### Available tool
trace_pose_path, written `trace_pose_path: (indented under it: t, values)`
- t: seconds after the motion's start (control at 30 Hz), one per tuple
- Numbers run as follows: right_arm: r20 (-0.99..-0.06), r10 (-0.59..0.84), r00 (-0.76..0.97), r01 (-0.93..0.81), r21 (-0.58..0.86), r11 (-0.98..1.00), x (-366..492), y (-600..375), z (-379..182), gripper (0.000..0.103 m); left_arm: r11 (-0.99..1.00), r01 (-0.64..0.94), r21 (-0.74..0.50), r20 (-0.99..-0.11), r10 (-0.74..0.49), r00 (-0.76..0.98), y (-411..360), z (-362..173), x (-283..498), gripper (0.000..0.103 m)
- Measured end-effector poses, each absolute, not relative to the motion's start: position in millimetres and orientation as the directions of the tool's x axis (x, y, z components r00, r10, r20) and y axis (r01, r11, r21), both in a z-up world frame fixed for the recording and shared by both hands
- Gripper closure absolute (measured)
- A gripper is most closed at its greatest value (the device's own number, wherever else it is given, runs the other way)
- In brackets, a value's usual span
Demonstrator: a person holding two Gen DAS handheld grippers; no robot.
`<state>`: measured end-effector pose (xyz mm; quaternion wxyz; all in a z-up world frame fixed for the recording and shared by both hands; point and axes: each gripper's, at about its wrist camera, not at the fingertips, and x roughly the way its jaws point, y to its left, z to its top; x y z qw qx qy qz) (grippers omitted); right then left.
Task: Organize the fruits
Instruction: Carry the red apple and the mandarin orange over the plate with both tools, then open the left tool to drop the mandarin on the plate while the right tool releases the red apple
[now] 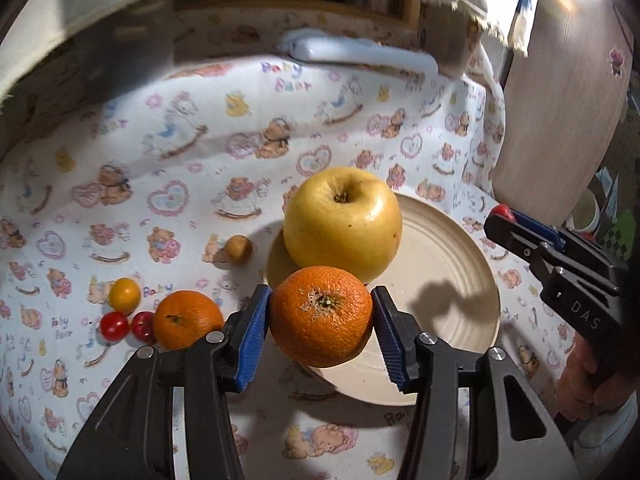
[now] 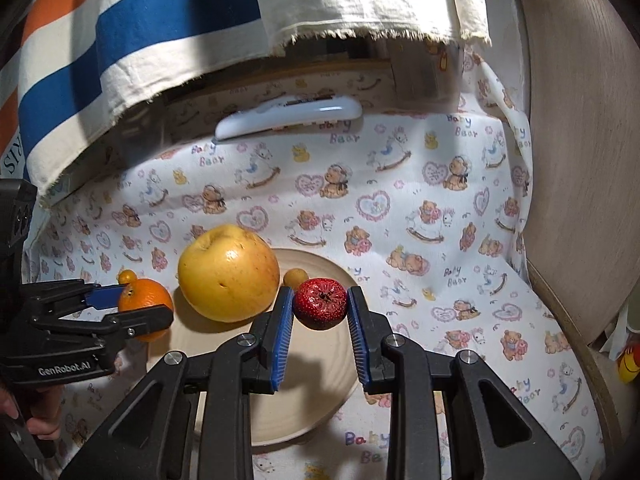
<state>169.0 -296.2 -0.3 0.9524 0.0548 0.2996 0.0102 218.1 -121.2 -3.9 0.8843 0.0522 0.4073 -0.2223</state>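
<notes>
My left gripper (image 1: 322,316) is shut on an orange (image 1: 321,315) above the near left rim of a cream plate (image 1: 440,280). A yellow apple (image 1: 343,222) sits on the plate's far left part. A second orange (image 1: 187,319), two red cherry tomatoes (image 1: 114,326), a yellow tomato (image 1: 125,294) and a small brown fruit (image 1: 238,249) lie on the cloth to the left. My right gripper (image 2: 320,304) is shut on a red strawberry (image 2: 320,303) above the plate (image 2: 312,380), right of the apple (image 2: 228,274). The left gripper (image 2: 132,312) with its orange (image 2: 146,300) shows at left there.
A bear-print cloth (image 1: 160,160) covers the table. A white remote-like device (image 2: 288,116) lies at the back. A striped cloth (image 2: 160,32) hangs behind. A wooden chair back (image 2: 580,160) stands at the right.
</notes>
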Motion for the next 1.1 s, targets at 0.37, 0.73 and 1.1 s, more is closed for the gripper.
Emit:
trace_pose_path:
  t: [0.37,0.73,1.1]
  values:
    - [-0.664,0.065,0.745,0.031,0.132,0.991,185.7,-301.7,-22.5,0.075,0.888,0.455,-0.062,-0.758,-0.338,0.557,-131.9,-24.7,227.5,0.053]
    - [-0.685,0.081,0.724,0.005,0.123,0.992,189.2,-294.7,-30.9,0.075,0.883,0.465,-0.06,-0.739,-0.352,0.574,-132.9,-25.0,226.8,0.049]
    - [-0.696,0.078,0.714,-0.009,0.102,0.995,191.2,-289.6,-35.2,0.075,0.898,0.441,-0.008,-0.674,-0.33,0.661,-123.5,-3.6,213.5,0.029]
